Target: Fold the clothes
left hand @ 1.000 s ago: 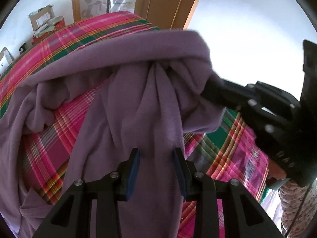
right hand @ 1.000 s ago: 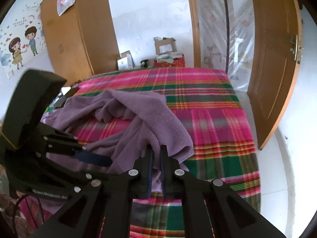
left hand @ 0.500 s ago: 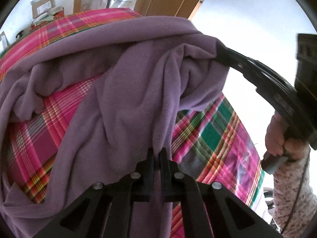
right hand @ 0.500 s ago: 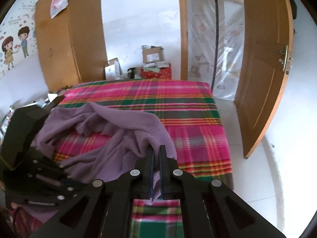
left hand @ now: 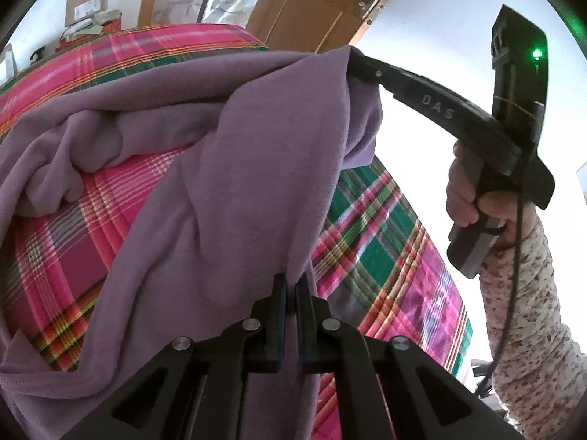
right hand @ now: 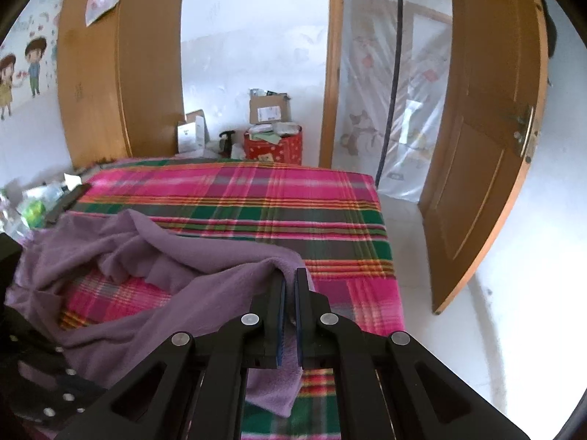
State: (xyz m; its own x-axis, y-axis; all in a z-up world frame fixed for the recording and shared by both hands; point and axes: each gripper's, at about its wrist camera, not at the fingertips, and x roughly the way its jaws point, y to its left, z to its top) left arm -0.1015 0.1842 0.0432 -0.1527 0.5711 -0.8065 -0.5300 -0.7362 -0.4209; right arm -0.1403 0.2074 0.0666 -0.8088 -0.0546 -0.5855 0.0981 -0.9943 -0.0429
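Observation:
A purple fleece garment (left hand: 238, 183) lies bunched on a bed with a pink and green plaid cover (left hand: 385, 256). My left gripper (left hand: 290, 282) is shut on an edge of the cloth near the bed's front. My right gripper (right hand: 290, 278) is shut on another part of the garment (right hand: 205, 278) and holds it lifted off the cover. In the left wrist view the right gripper (left hand: 354, 64) comes in from the upper right, held by a hand (left hand: 466, 198) in a flowered sleeve. The cloth stretches between the two grips.
Beyond the bed (right hand: 256, 201) stand a wooden wardrobe (right hand: 121, 66), a red box (right hand: 273, 145) with cardboard boxes on it, and an open wooden door (right hand: 484, 128) at the right. White floor (right hand: 495, 275) runs along the bed's right side. Small clutter (right hand: 36, 205) sits at the left.
My left gripper's jaws, open around a fold of the cloth a second ago, have shut on it. My right gripper has drawn its part of the garment up and away to the right.

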